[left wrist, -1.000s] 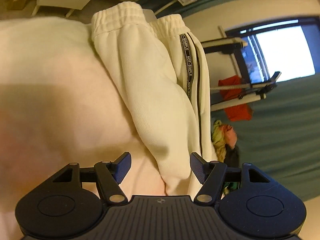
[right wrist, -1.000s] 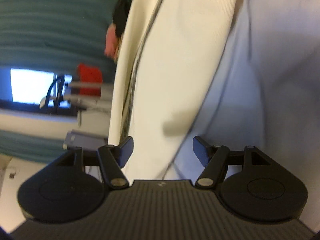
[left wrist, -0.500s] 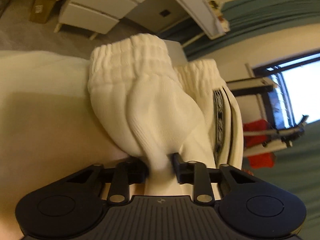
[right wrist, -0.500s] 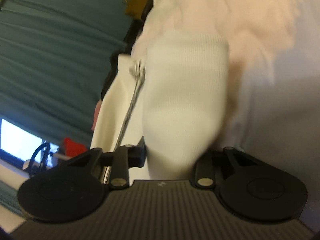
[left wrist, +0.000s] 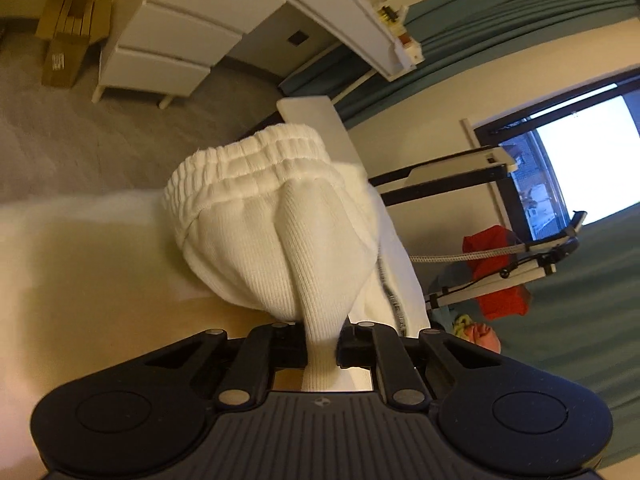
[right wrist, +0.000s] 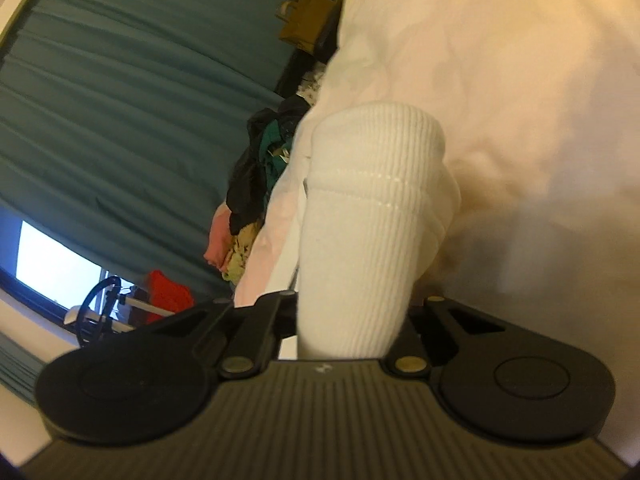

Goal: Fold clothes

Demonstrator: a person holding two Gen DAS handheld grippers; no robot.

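Sweatpants [left wrist: 280, 240] hanging between both units, long axis running left hand-held gripper [left wrist: 322, 346] to right hand-held gripper [right wrist: 352, 320]. Left clamping fabric near waistband [left wrist: 248, 160]; right clamping leg near cuff [right wrist: 376, 140]. Lying over bed [left wrist: 80, 280]; bringing ends together pending.

Left wrist view tilted sideways, close behind its tool [left wrist: 322, 354], facing drawers and window, right wrist view equally close, facing curtain, both sharing white trousers [left wrist: 280, 240], window.
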